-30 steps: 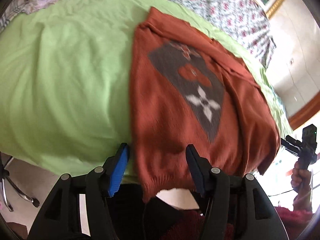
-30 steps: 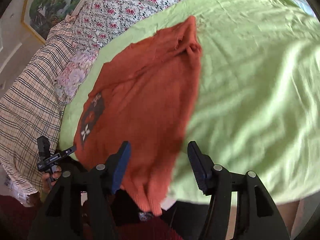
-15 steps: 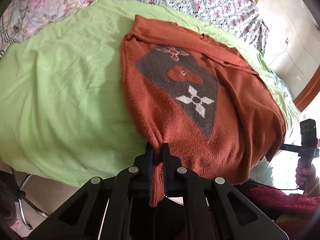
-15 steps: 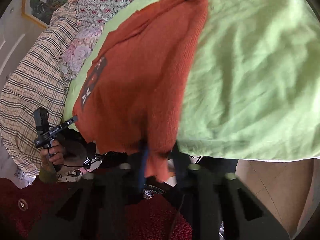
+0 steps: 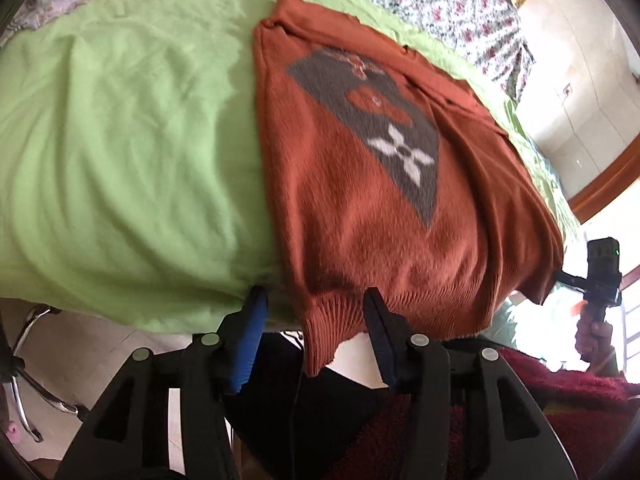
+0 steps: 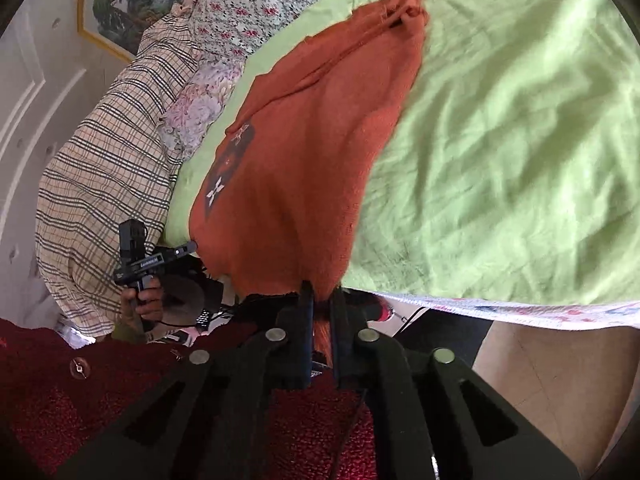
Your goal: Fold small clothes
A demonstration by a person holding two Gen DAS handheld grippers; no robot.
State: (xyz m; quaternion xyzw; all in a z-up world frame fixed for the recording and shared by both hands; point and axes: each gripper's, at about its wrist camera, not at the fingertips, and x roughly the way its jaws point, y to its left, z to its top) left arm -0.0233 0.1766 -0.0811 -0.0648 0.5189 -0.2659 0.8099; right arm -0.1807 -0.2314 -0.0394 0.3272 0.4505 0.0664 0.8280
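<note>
A rust-orange sweater point(image 5: 360, 208) with a grey diamond patch lies spread on a light green blanket point(image 5: 120, 140), its ribbed hem hanging over the near bed edge. My left gripper point(image 5: 314, 300) is opening. The hem's left corner hangs loose between its jaws, and the pads do not press on it. In the right wrist view the sweater point(image 6: 312, 160) runs away from me. My right gripper point(image 6: 322, 294) is pinched on the hem's other corner, with orange knit showing between the narrow jaws, which are starting to part.
Floral bedding point(image 5: 440, 4) and a plaid quilt point(image 6: 100, 184) lie beyond the green blanket point(image 6: 500, 160). Chrome chair legs point(image 5: 24, 360) stand on the floor at left. A dark red fuzzy garment point(image 6: 80, 400) on the person fills the bottom.
Both grippers closed on the sweater's hem corners half a second ago. The left one has since opened and let its corner drop free. The right one still pinches its corner and has sunk a little.
</note>
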